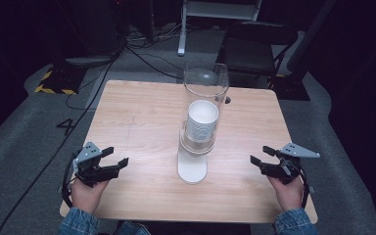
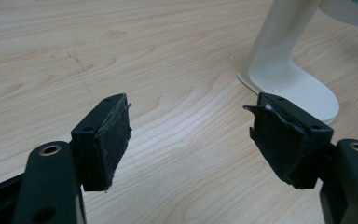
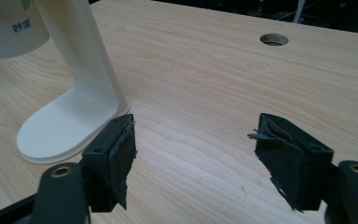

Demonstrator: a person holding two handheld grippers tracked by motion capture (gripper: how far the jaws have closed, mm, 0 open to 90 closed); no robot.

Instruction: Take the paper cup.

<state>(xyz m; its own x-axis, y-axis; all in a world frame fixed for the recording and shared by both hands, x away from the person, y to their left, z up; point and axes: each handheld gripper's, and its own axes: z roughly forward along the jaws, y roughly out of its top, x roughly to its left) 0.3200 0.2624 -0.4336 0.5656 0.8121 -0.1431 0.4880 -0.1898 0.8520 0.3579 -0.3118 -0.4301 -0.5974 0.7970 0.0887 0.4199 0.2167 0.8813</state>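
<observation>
cup dispenser [image 1: 199, 122] at table [image 1: 137, 117] centre, left gripper [image 1: 111, 161] and right gripper [image 1: 263, 157] flanking it, fingers spread, holding nothing

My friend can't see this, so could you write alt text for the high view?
A clear cup dispenser on a white stand rises mid-table, paper cups stacked inside. A left hand-held gripper and a right hand-held gripper rest open beside it.

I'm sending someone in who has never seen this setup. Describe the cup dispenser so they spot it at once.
Start from the wooden table: the cup dispenser stands near its middle, between the left gripper and the right gripper. It is a tall clear tube holding a stack of white paper cups on a white stand, and the tallest thing there.
</observation>
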